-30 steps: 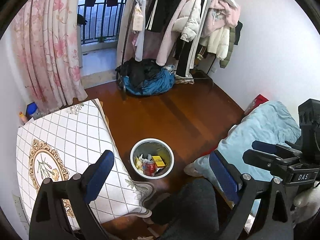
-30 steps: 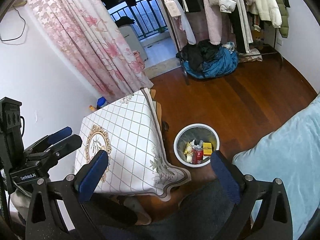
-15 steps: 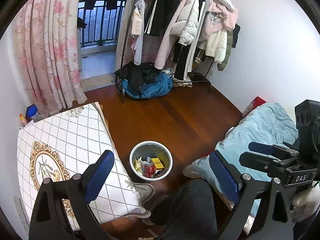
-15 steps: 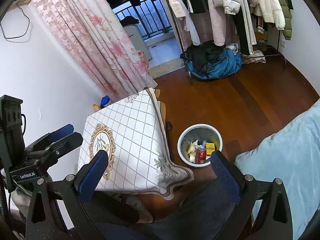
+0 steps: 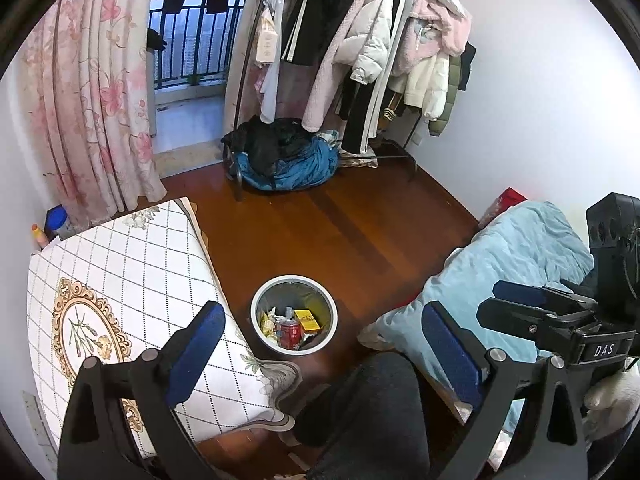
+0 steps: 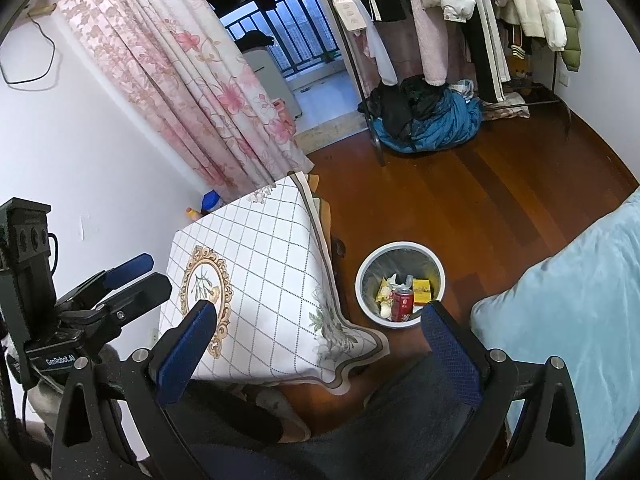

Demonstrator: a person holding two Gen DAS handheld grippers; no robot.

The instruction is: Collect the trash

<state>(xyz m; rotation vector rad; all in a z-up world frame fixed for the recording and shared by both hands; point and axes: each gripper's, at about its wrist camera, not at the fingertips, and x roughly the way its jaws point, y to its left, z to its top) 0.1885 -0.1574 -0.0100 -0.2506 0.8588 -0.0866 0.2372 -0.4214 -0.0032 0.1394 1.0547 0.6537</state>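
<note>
A round grey waste bin (image 5: 264,302) (image 6: 366,268) stands on the wooden floor between the table and the bed. Inside lie a red can (image 5: 291,333) (image 6: 402,304), a yellow box (image 5: 306,319) (image 6: 422,291) and crumpled wrappers. My left gripper (image 5: 320,344) hangs high above the bin, open, nothing between its blue pads. My right gripper (image 6: 318,340) is open too and holds nothing. Each gripper shows at the edge of the other's view: the right gripper (image 5: 516,304) and the left gripper (image 6: 136,276).
A table with a white checked cloth (image 5: 120,280) (image 6: 260,280) stands left of the bin. A bed with a blue blanket (image 5: 520,248) (image 6: 580,320) lies on the right. A person's dark trouser leg (image 5: 372,416) is below. Further off, a clothes rack (image 5: 360,40) and a heap of clothes (image 5: 284,160).
Both grippers have risen and tilted slightly, so the bin sits a little lower and smaller in the views. Both stay open and empty.
</note>
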